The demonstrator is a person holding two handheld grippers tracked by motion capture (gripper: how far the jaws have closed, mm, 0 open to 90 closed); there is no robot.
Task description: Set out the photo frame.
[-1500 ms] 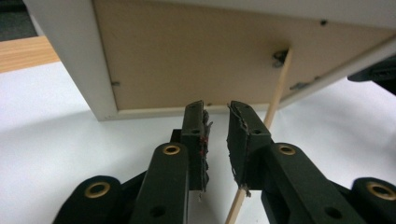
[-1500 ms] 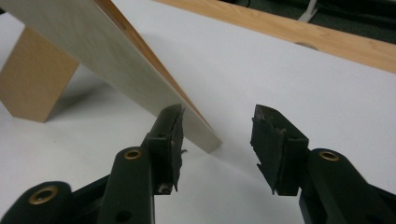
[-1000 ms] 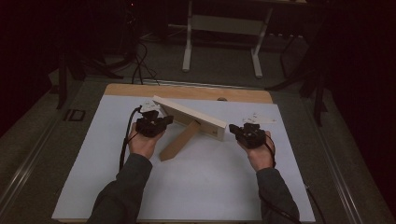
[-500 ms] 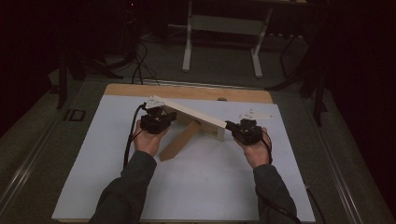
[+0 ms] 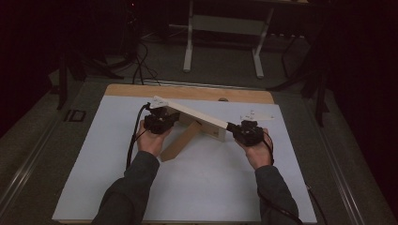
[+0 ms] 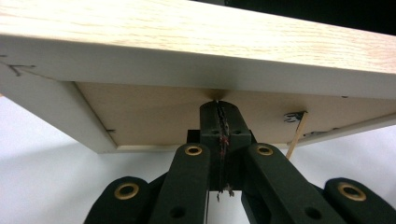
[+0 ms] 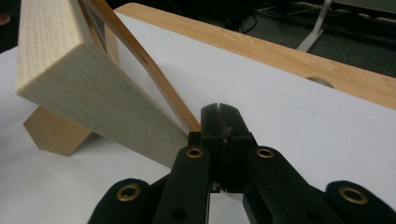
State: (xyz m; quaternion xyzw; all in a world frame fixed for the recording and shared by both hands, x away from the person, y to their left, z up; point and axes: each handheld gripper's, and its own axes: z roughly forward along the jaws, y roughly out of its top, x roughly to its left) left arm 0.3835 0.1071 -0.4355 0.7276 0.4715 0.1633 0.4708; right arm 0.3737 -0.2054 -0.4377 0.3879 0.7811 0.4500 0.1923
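A shallow pale wooden box [image 5: 197, 117] stands tilted on the white sheet, propped over a brown wooden block [image 5: 180, 140]. My left gripper [image 5: 172, 116] is shut, with nothing between its pads. Its tips [image 6: 219, 109] push against the box's recessed underside [image 6: 154, 116], just below the rim [image 6: 187, 37]. My right gripper [image 5: 230, 126] is at the box's right end and is shut too, its tips [image 7: 219, 112] beside the corner where a thin brown panel edge [image 7: 140, 60] meets the pale side wall [image 7: 93, 98]. The block [image 7: 56, 133] shows beneath that wall.
A white sheet [image 5: 211, 187] covers the table, leaving a wooden strip [image 5: 141, 90] with a hole [image 5: 223, 99] along the far edge. A thin stick [image 6: 296, 137] leans under the box. Beyond the table stand a white frame [image 5: 220, 28] and floor cables [image 5: 141, 61].
My left hand has crept a little toward the box's left end. The right hand and the box have stayed where they were.
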